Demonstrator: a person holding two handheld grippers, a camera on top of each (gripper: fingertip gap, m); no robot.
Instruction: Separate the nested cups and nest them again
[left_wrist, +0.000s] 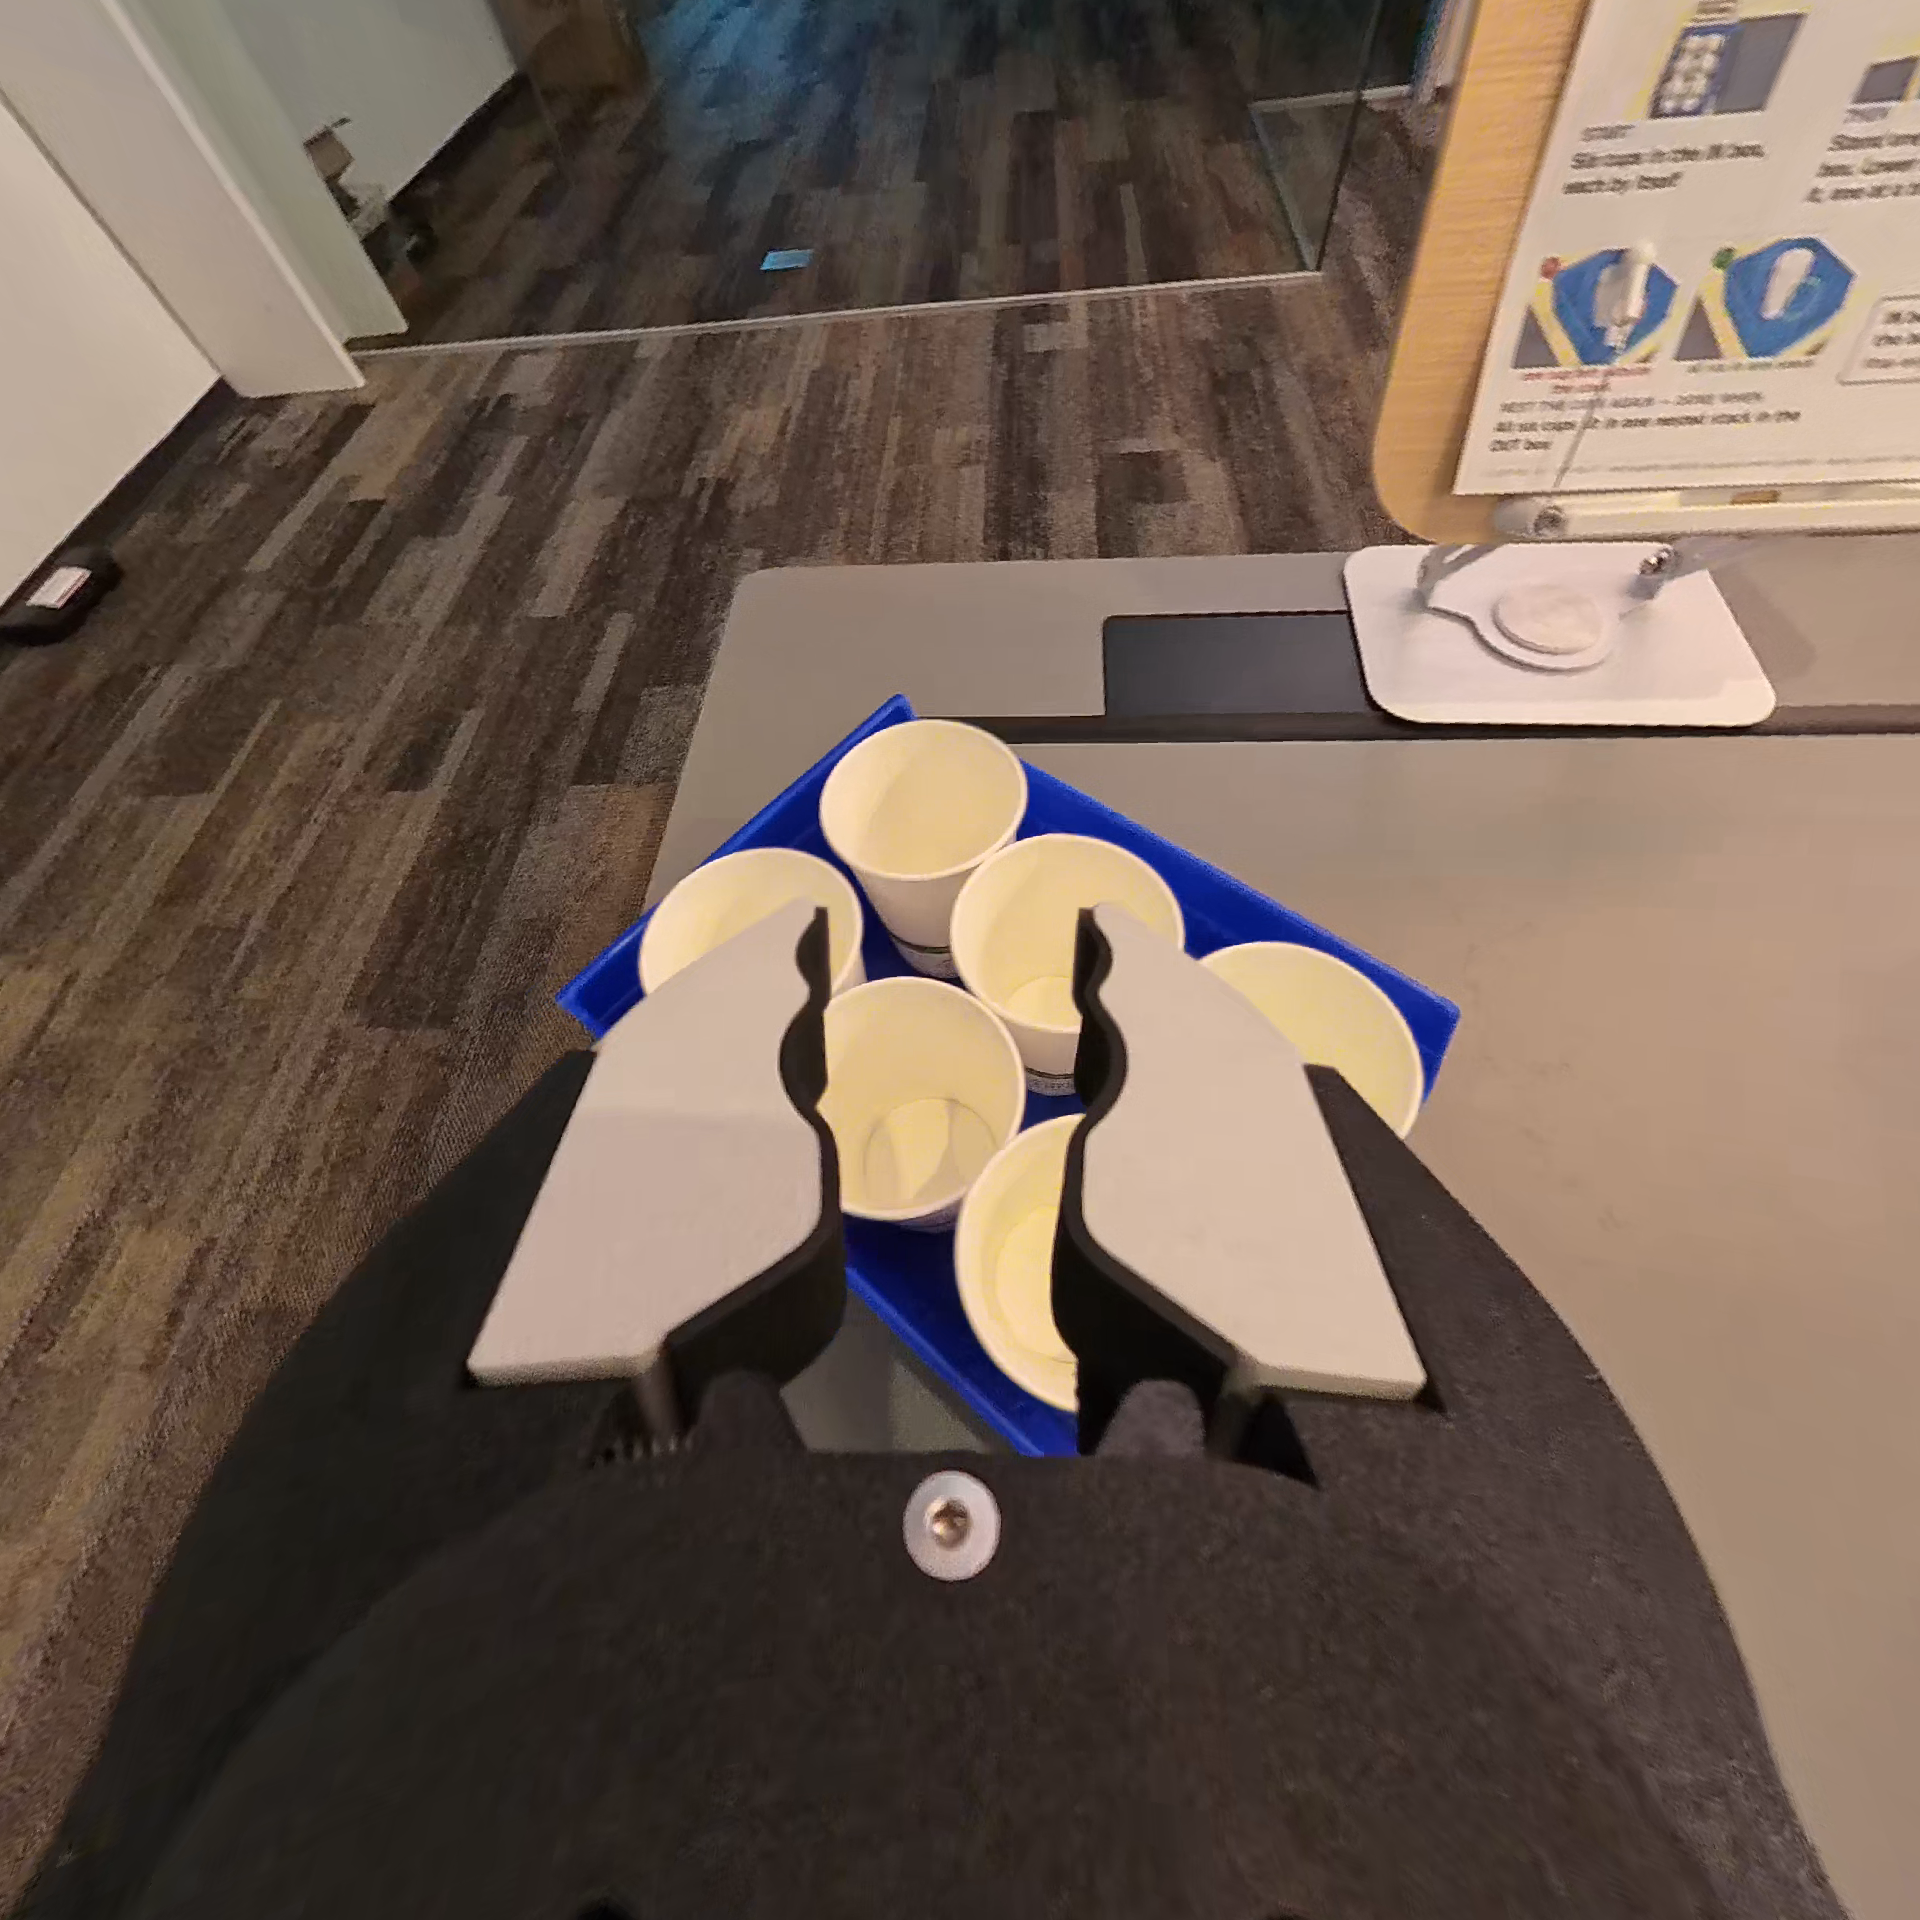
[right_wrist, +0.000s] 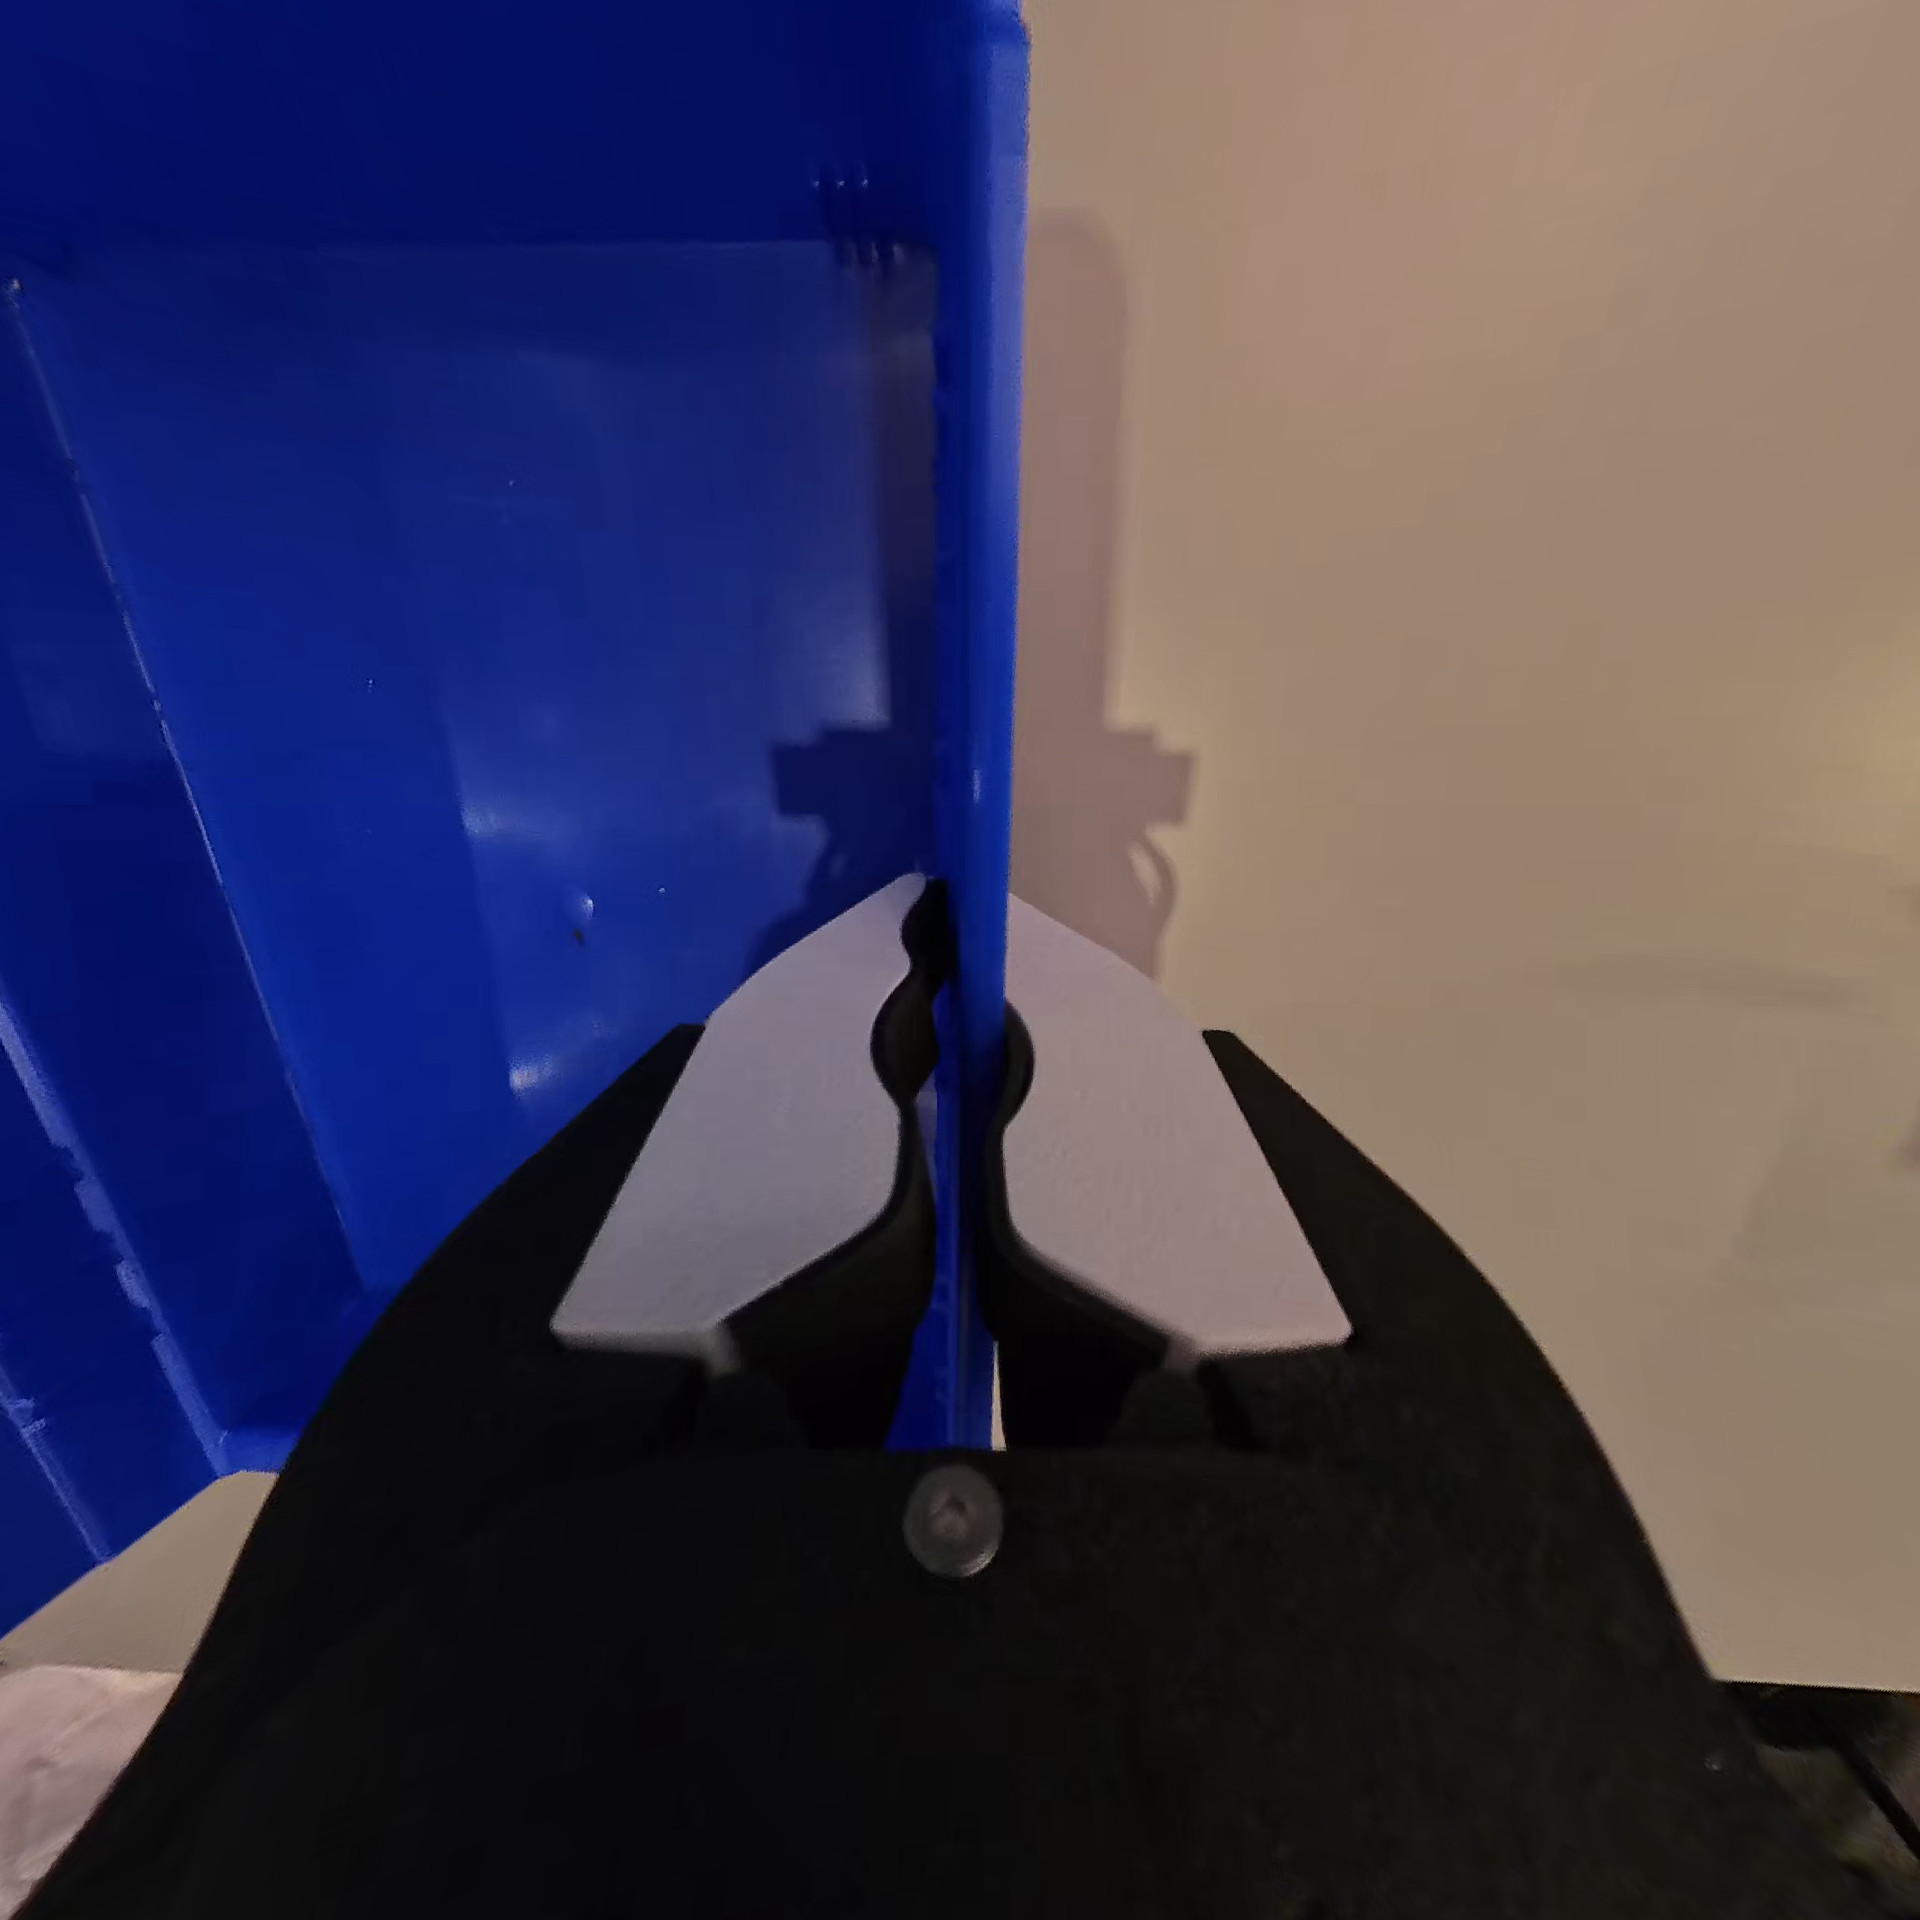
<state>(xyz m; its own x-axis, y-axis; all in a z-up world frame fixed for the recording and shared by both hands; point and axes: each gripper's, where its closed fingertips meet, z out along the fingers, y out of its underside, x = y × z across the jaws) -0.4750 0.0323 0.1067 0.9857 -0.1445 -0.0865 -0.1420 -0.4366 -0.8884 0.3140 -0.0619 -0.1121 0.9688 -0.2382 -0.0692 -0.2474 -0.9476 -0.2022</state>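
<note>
Left wrist view: my left gripper (left_wrist: 954, 940) hovers with fingers spread, gripping nothing, above six white paper cups (left_wrist: 920, 821) standing upright and separate in a blue tray (left_wrist: 1340, 940) at the corner of the grey table (left_wrist: 1558, 987). Right wrist view: my right gripper (right_wrist: 964, 914) pinches the side wall of a blue bin (right_wrist: 468, 623) — no cups visible in it.

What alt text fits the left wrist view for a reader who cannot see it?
The open left gripper hovers above six separate white paper cups standing upright in a shallow blue tray at the corner of a grey table. Behind lie patterned carpet and an instruction sheet on a stand.
</note>
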